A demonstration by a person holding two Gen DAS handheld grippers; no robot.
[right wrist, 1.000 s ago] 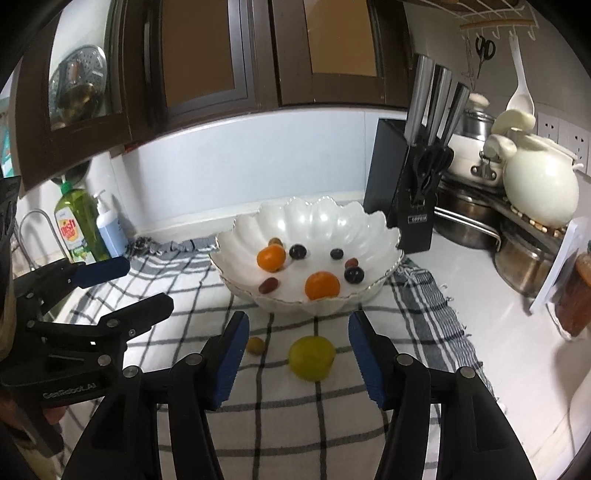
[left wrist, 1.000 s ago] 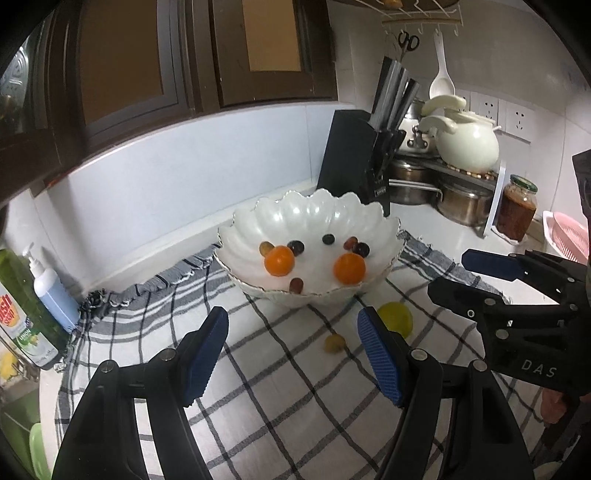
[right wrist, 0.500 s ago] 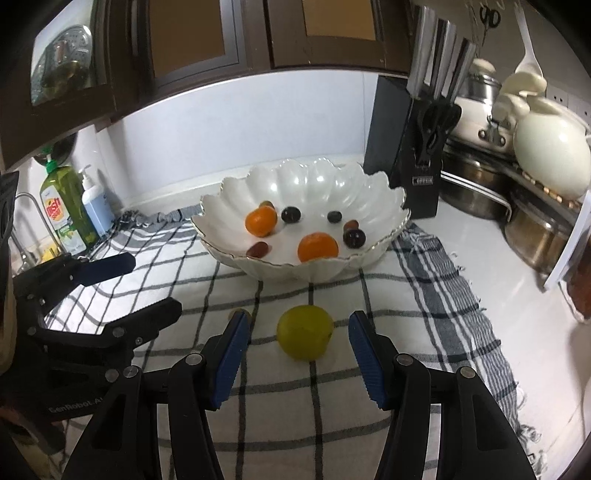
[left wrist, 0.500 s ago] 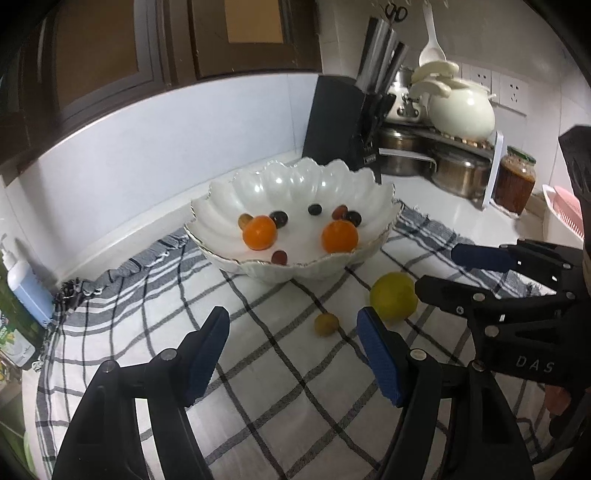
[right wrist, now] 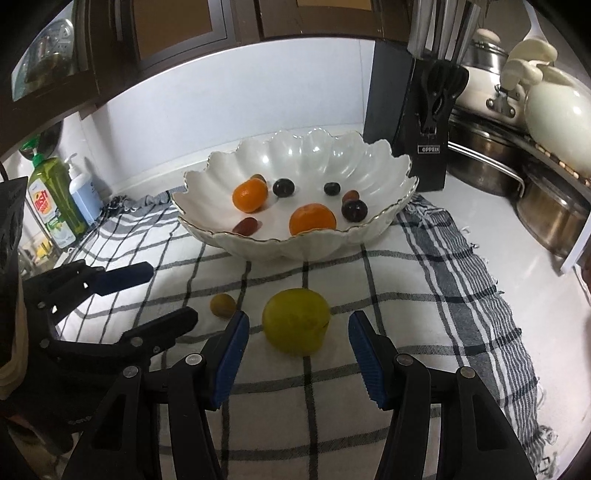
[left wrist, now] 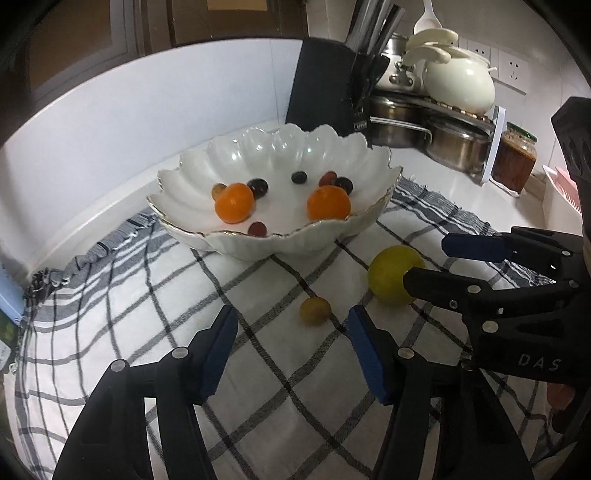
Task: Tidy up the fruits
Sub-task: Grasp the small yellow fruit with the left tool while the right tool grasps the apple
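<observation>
The room is a kitchen. A white counter runs along a pale blue-white wall. A checked cloth with dark lines covers the middle of the counter. Dark brown cupboards hang at 12 o'clock above the wall. At 1 o'clock a black knife block stands against the wall. At 3 o'clock shiny metal pots sit on a rack, with a cream pot on top. At 9 o'clock stand a green soap bottle and a blue pump bottle. In the left view a jar of red stuff stands at 3 o'clock, with white wall sockets at 2 o'clock. The light is dim and soft.
</observation>
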